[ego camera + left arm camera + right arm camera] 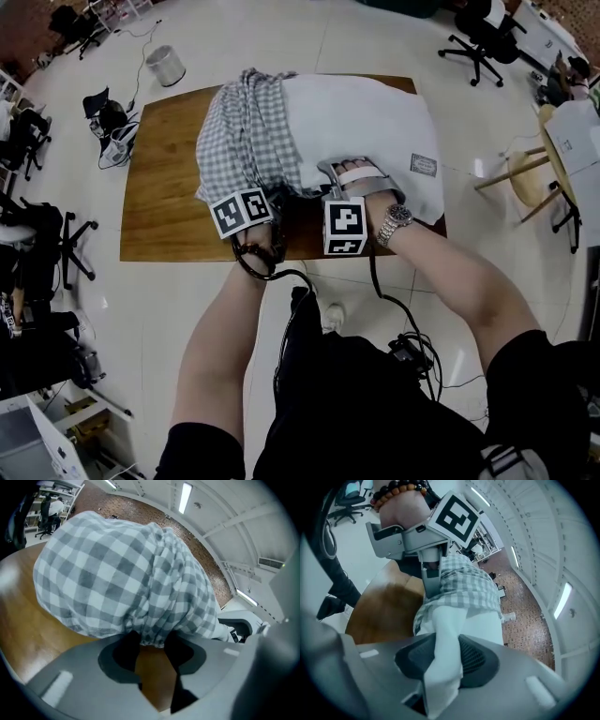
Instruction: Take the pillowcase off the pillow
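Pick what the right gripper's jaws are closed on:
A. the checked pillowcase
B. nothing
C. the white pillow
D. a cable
C: in the right gripper view, the right gripper pinches a fold of the white pillow, and the checked pillowcase lies beyond the jaws.

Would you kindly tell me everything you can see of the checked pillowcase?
The pillowcase is soft grey-and-white checked cloth, gathered in folds over the left part of the white pillow, whose right part is bare. It lies on the wooden table. The left tool pinches its bunched near hem; the right tool grips the pillow's white cloth beside it.
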`<state>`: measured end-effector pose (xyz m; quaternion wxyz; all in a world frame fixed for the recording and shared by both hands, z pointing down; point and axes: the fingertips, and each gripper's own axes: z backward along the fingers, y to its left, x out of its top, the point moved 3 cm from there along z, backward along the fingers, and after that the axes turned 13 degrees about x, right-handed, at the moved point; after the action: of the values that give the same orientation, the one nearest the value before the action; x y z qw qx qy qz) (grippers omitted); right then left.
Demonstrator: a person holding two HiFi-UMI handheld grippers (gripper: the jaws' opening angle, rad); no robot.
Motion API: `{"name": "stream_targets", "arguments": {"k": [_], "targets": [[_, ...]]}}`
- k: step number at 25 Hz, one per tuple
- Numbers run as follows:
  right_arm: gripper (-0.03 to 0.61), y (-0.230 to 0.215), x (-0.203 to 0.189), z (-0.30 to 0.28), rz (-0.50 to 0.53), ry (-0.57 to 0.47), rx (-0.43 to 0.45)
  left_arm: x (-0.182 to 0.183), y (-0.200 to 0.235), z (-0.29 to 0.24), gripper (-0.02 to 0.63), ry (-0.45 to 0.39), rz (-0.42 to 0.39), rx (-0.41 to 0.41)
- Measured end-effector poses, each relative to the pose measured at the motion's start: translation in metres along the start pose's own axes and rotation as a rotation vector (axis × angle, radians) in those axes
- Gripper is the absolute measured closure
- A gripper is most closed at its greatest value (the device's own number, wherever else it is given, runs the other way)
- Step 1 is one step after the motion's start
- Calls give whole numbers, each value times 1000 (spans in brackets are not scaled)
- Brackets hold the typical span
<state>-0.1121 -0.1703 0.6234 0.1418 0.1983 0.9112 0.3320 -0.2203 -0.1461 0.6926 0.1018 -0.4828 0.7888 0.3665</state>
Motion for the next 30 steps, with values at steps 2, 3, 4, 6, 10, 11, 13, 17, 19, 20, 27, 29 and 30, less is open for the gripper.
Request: {"name": "stream_targets", "arguments": {"k": [2,3,4,6,10,11,13,17,19,20,27,29,30], "targets": [[496,-5,-6,4,-16,-2,-13,3,1,3,524,1,-2,13],[516,-6,-9,7,-28,-7,-15,3,3,6,552,1,-8,28],[528,-7,-12,9,-42,-14,-14,3,6,10,563,-2,-11,44],[539,-8,-19,13,-63,-28,-8,5,10,17,573,-10,-5,73],[546,-11,-31,21,-45,-30,-14,13,17,31,580,-23,1,123],[546,-12,-33,24,-39,-31,-19,16,20,35,581,-28,4,137],[548,-13,-39,30,-37,-38,-18,21,27,43,581,-38,7,162],[549,-9,-54,44,-27,-45,-23,26,37,55,583,-56,17,204],[551,-5,-59,50,-22,-53,-21,26,43,60,584,-61,30,225],[551,-4,-60,52,-21,-59,-16,27,47,63,584,-63,36,235],[552,5,-69,63,-26,-79,-6,35,70,81,584,-86,63,291],[551,7,-71,64,-30,-80,-2,37,77,86,584,-91,68,308],[551,9,-70,65,-33,-80,0,37,81,88,584,-93,69,315]]}}
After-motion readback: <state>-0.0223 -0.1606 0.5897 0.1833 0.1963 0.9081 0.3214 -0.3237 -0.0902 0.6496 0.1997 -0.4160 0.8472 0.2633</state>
